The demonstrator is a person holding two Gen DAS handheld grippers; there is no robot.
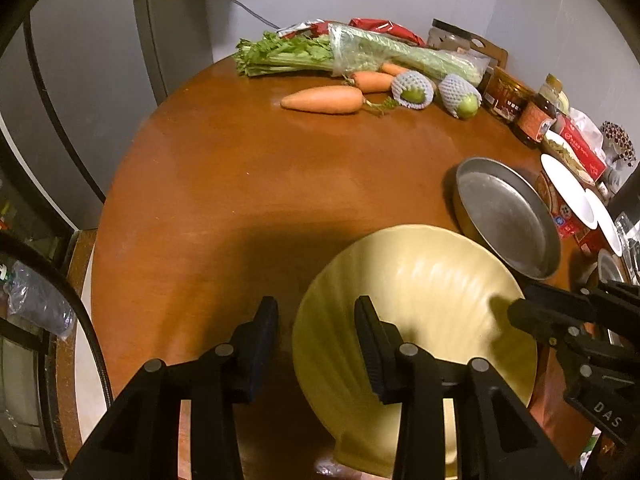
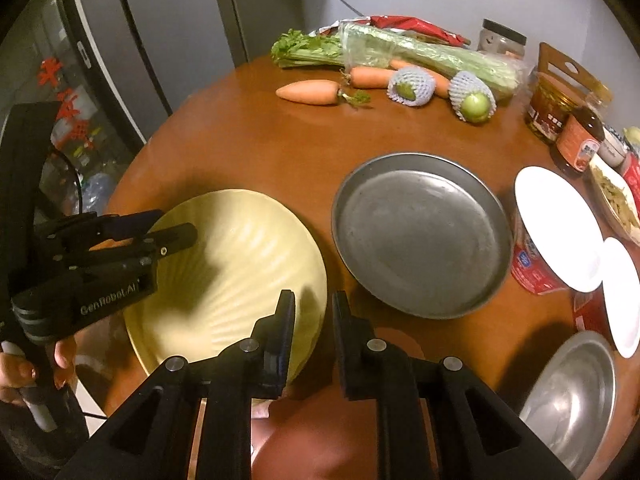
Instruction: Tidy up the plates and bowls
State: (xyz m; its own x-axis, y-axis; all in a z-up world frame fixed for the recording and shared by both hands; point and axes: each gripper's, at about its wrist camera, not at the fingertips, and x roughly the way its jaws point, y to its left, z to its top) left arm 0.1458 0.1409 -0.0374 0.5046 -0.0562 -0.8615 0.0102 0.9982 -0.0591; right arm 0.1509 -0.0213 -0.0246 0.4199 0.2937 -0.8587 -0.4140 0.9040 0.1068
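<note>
Your yellow ribbed bowl [image 2: 236, 264] sits at the round wooden table's [image 1: 224, 184] near edge, beside the grey metal pan [image 2: 422, 232]. Your left gripper [image 1: 316, 340] and right gripper [image 2: 314, 320] each clamp its rim.

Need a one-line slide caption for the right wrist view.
Both grippers grip the yellow plate's rim beside a metal pan.

Between both tongs sits a glossy, ribbed cream ceramic bowl [image 2: 240, 264], beyond them a dull grey metal pan [image 2: 420, 232] on polished wood table [image 1: 240, 184].
</note>
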